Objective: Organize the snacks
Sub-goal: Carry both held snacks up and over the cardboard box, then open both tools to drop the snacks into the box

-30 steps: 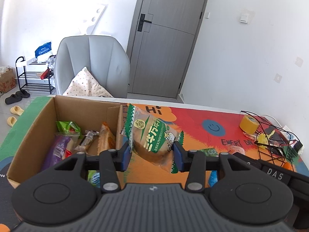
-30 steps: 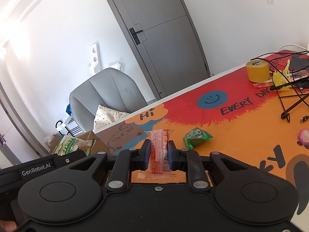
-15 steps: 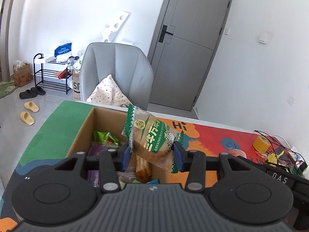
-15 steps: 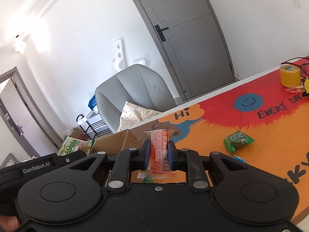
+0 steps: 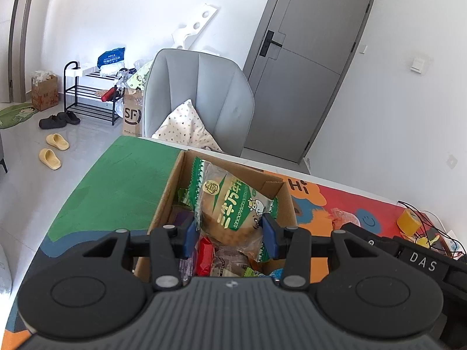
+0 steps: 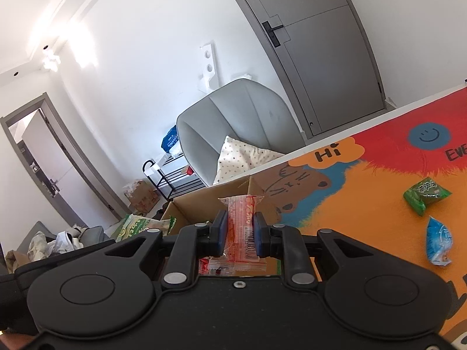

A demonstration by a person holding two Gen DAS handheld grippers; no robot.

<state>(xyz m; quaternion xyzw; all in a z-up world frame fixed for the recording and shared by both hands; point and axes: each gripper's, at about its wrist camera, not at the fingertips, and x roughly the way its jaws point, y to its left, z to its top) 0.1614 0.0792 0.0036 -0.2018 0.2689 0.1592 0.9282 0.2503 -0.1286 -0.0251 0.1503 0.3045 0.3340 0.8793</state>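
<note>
Cardboard box [image 5: 287,204] is the drop point: the left tool [image 5: 230,234] pinches the green bread packet [image 5: 233,207] over it, the right tool [image 6: 238,233] pinches an orange-red sachet [image 6: 240,218] at its near edge — delivery step. Next, I judge: lower, then release inside.

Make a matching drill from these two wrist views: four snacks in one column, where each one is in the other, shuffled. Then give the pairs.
Things
1. green bread packet
2. orange-red striped snack stick
3. small green packet
4. blue packet

Places
A. on the mat, nearest the right edge of the right wrist view
B. clamped in the right gripper
C. clamped in the left gripper, above the cardboard box
D. on the mat, below the smiley

Pairs: 1-C, 2-B, 3-D, 4-A
</note>
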